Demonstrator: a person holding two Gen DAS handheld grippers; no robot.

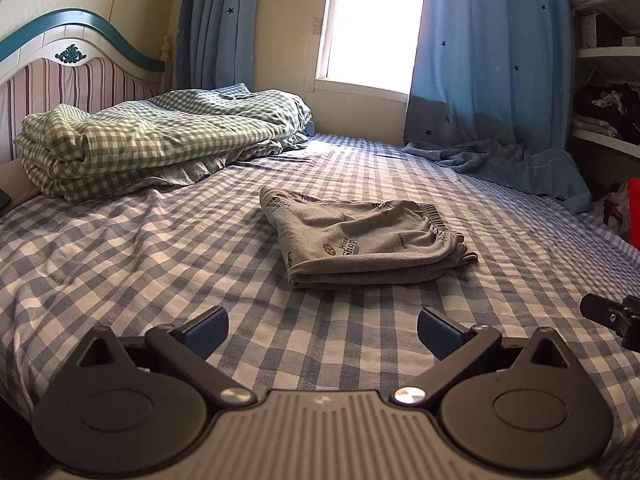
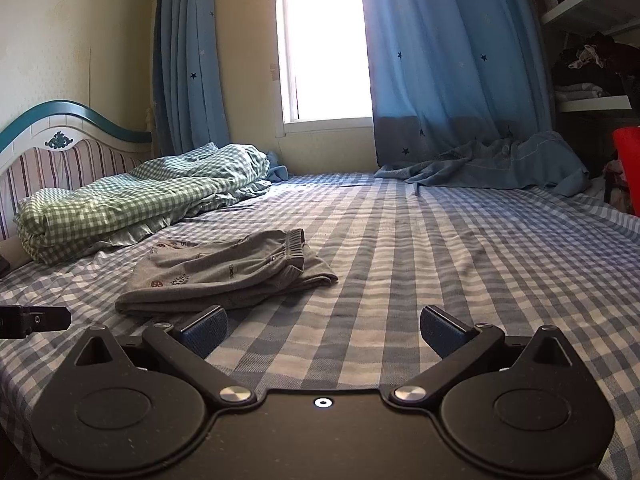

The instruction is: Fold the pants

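Observation:
The grey printed pants lie folded into a compact rectangle on the blue checked bed sheet. In the right wrist view the pants lie left of centre, ribbed waistband on top. My left gripper is open and empty, just short of the pants' near folded edge. My right gripper is open and empty, to the right of the pants above bare sheet. The right gripper's tip shows at the left wrist view's right edge. The left gripper's tip shows at the right wrist view's left edge.
A folded green checked quilt lies by the striped headboard at the far left. Blue star curtains hang by the window, their hem bunched on the bed's far right. Shelves with clothes and a red object stand at right.

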